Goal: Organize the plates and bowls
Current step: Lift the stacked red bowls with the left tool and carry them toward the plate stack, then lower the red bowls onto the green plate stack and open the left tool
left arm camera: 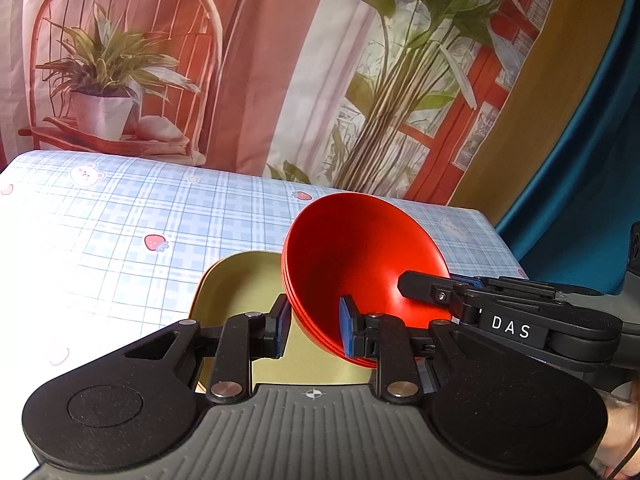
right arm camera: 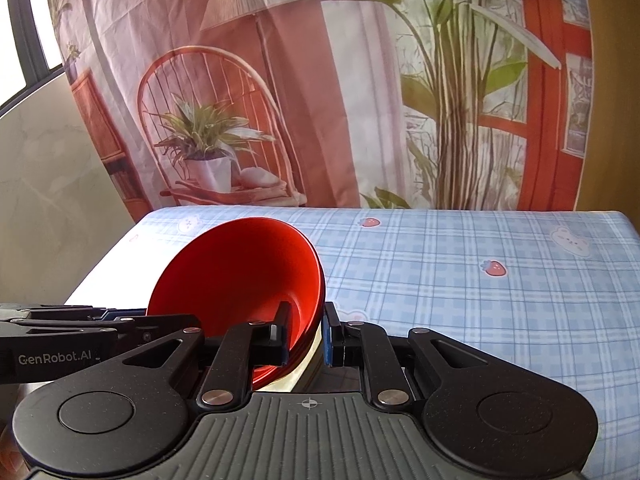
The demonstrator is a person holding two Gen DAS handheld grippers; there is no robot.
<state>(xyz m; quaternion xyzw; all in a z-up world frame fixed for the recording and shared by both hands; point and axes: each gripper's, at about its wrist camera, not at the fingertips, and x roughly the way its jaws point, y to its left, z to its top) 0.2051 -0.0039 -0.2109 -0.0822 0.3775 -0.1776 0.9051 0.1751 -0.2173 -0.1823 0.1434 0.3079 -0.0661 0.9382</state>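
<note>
A stack of red bowls (left arm camera: 360, 264) hangs tilted above the table, with both grippers on it. My left gripper (left arm camera: 314, 330) is shut on the near rim of the stack. My right gripper (left arm camera: 420, 292) comes in from the right and grips the opposite rim. In the right wrist view my right gripper (right arm camera: 306, 334) is shut on the wall of the red bowls (right arm camera: 240, 272), and the left gripper (right arm camera: 132, 318) reaches in from the left. A yellow-green square plate (left arm camera: 240, 284) sits under the stack. Only a pale sliver of the plate (right arm camera: 308, 364) shows between the right fingers.
The table carries a blue plaid cloth (left arm camera: 120, 216) with strawberry and bear prints. A printed fabric backdrop (left arm camera: 260, 80) hangs behind its far edge. The table's right edge meets a teal curtain (left arm camera: 580, 200). A hand (left arm camera: 624, 432) shows at the lower right.
</note>
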